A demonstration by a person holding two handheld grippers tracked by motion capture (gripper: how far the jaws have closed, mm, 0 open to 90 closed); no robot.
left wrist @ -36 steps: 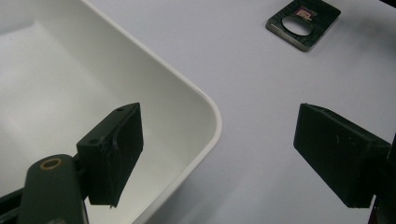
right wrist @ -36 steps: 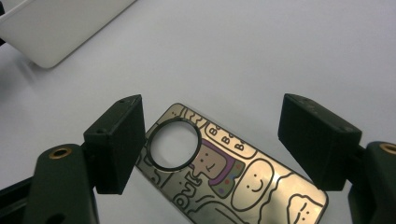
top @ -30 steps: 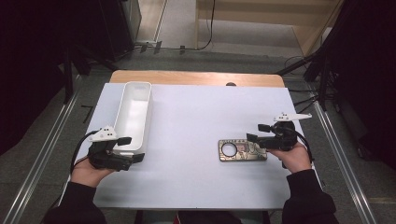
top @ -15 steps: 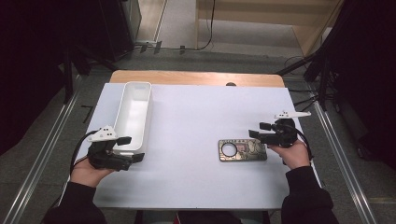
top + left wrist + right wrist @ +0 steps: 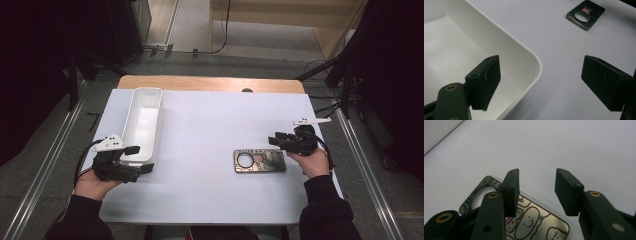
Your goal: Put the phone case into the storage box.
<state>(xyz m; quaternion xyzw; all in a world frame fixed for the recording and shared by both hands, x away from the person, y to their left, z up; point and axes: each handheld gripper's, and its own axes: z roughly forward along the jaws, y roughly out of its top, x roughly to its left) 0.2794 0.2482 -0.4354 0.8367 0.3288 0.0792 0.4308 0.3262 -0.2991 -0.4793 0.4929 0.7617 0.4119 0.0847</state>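
Observation:
A dark flat plate point(image 5: 259, 161) with a round hole and cartoon figures lies on the white table, right of centre. My right gripper point(image 5: 273, 141) hovers at the plate's far right corner, pointing left. In the right gripper view the plate point(image 5: 534, 222) lies just below the jaws. That gripper point(image 5: 537, 185) has just been closing and stands partly open, with nothing between its pads. My left gripper point(image 5: 140, 159) rests at the near end of the white bin point(image 5: 142, 122). It is wide open point(image 5: 541, 65), one jaw over the bin's inside and the other outside, straddling the bin's corner point(image 5: 534, 60).
The long white bin holds nothing and runs away from me along the table's left side. A wooden strip point(image 5: 210, 82) edges the far side of the table. Metal rails run along both sides on the floor. The plate point(image 5: 586, 13) shows far off in the left gripper view.
The right gripper's jaws have narrowed and the hand has shifted slightly over the plate's corner. The left hand and the plate have stayed put.

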